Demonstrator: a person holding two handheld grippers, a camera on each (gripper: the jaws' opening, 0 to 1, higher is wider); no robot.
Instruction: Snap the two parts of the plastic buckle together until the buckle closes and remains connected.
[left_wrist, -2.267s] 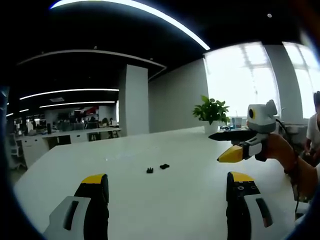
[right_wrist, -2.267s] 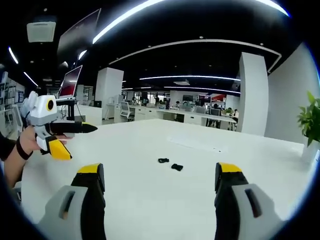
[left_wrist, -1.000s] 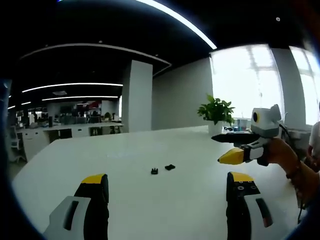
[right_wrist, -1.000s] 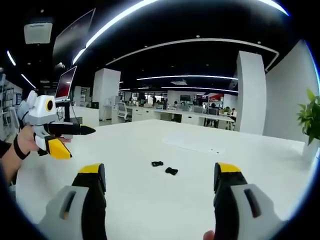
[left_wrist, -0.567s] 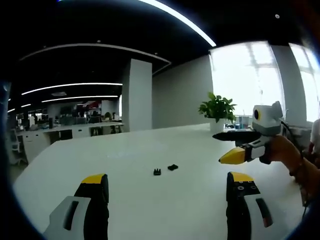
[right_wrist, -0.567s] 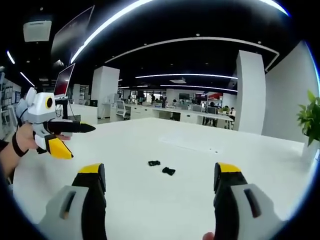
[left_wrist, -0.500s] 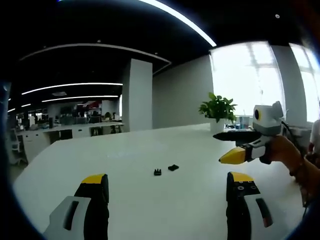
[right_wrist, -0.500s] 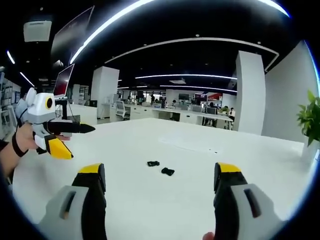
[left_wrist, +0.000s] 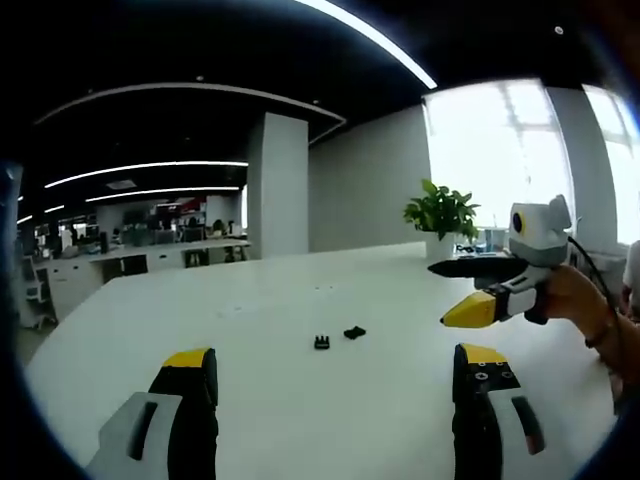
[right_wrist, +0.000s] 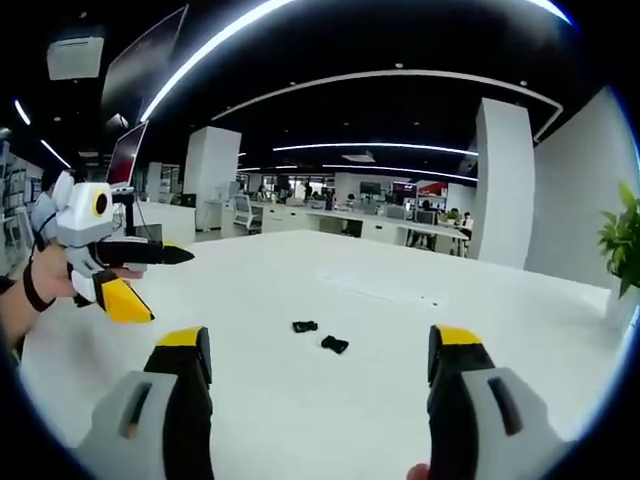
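Both grippers, left gripper (left_wrist: 335, 365) and right gripper (right_wrist: 318, 345), jaws apart, hover before two separate buckle halves (right_wrist: 319, 335) on white table (right_wrist: 300, 400).

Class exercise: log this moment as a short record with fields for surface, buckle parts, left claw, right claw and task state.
surface: white table
buckle parts: two black pieces lying side by side on the table, apart, not joined
left claw: open, holding nothing, short of the pieces; also seen in the right gripper view
right claw: open, holding nothing, short of the pieces; also seen in the left gripper view
plant: at the table's far end
task state: not yet begun; neither piece grasped
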